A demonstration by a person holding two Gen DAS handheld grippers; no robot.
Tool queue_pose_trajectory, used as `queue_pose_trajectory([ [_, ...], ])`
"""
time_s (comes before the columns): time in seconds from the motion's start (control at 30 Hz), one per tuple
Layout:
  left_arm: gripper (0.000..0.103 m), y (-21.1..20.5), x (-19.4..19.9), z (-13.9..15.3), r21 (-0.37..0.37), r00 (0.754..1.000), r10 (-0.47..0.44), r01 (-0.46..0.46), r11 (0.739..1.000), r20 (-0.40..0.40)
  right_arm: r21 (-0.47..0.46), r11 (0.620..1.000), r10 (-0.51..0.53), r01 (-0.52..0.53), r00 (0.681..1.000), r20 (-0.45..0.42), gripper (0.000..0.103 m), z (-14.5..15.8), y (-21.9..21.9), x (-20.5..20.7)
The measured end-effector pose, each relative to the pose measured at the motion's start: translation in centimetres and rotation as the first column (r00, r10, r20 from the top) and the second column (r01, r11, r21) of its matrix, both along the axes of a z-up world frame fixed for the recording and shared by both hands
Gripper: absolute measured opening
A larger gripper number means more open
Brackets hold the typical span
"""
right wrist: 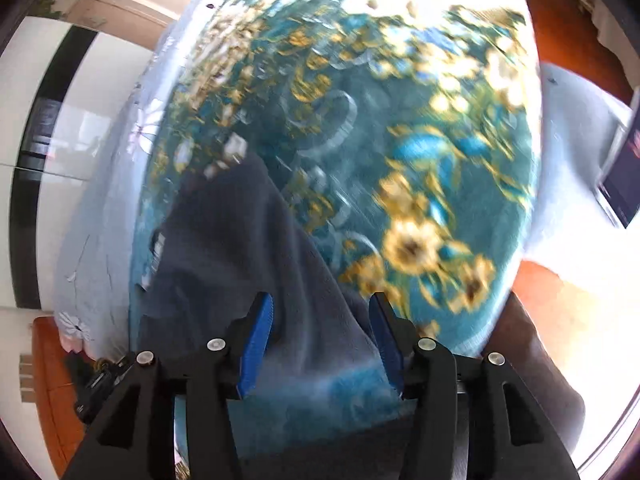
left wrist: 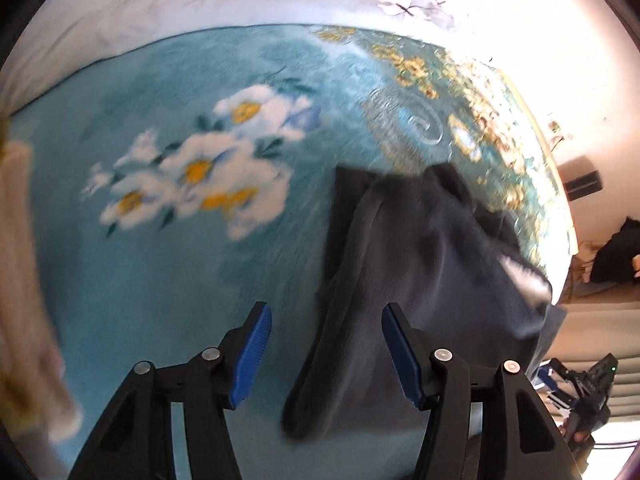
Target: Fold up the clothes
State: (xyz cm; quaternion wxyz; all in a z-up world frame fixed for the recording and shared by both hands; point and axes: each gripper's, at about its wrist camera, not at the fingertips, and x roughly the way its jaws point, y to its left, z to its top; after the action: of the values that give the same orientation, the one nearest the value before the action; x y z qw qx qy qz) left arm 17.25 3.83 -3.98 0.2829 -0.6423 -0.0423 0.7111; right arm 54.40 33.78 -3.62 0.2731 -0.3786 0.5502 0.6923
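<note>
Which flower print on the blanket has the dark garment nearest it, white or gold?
The gold flowers: the dark garment lies along that gold-patterned stretch of the teal blanket, while the white flowers sit apart on plain teal.

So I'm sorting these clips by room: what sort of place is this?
Most likely a bedroom at home. A teal floral blanket is spread over a pale flowered sheet, like a made bed, and a dark garment lies on it for folding. Beyond the bed, glossy cabinet doors show.

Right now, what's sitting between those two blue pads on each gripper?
In both wrist views, dark garment cloth lies between the open pads of the left gripper and right gripper, unpinched, over the teal blanket.
</note>
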Motion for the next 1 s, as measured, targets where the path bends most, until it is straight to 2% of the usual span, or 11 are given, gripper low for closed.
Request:
queue_pose_trajectory([
  [0.2,0.059,3.9,-2.1,-1.4,0.009,0.999,-0.043,0.043,0.999,-0.013,0.015,0.999,0.028,-0.028,0.999,-0.025,0.053,-1.7,2.4,-3.5],
  [0.27,0.044,5.0,-2.4,-1.7,0.015,0.999,-0.048,0.048,0.999,-0.023,-0.003,1.000,0.026,-0.026,0.999,-0.024,0.053,-2.1,2.6,-4.2],
  [0.3,0.026,5.2,-2.6,-1.9,0.022,0.999,-0.039,0.039,0.999,-0.010,-0.013,1.000,0.024,-0.024,0.999,-0.023,0.053,-2.3,2.6,-4.5],
  [0.4,0.012,4.9,-2.3,-2.0,0.032,1.000,-0.011,0.011,0.999,-0.001,-0.050,0.999,-0.009,0.007,0.999,-0.047,0.051,-2.3,2.6,-4.4],
  [0.43,0.011,4.7,-2.0,-1.8,0.038,1.000,-0.013,0.014,0.999,-0.008,-0.056,0.998,-0.020,0.017,0.997,-0.069,0.048,-2.1,2.5,-4.3],
  [0.5,0.011,4.2,-1.6,-0.8,0.058,0.999,-0.014,0.016,0.998,-0.032,-0.067,0.997,-0.038,0.031,0.993,-0.115,0.012,-1.7,2.3,-3.7],
  [0.53,0.010,4.0,-1.4,-0.3,0.069,0.999,-0.014,0.017,0.997,-0.045,-0.061,0.998,-0.040,0.033,0.992,-0.119,0.005,-1.6,2.4,-4.2],
  [0.73,0.009,-0.4,-1.3,7.4,0.328,0.987,0.060,-0.008,0.945,-0.151,0.043,0.997,-0.047,0.061,0.963,-0.267,0.004,4.1,2.7,-3.2],
  [0.8,0.009,-1.1,-1.7,8.6,0.331,0.978,0.086,-0.018,0.944,-0.192,0.090,0.993,-0.046,0.080,0.943,-0.329,0.000,6.3,3.2,-3.0],
  [0.87,0.010,-0.6,-3.0,6.2,0.287,0.983,0.115,-0.070,0.955,-0.144,0.120,0.989,-0.036,0.085,0.931,-0.363,0.000,7.7,4.2,-3.6],
  [1.0,0.010,0.4,-4.7,-0.6,0.155,0.984,0.172,-0.176,0.972,0.034,0.088,0.994,-0.032,0.057,0.964,-0.264,0.001,5.2,5.4,-6.2],
])
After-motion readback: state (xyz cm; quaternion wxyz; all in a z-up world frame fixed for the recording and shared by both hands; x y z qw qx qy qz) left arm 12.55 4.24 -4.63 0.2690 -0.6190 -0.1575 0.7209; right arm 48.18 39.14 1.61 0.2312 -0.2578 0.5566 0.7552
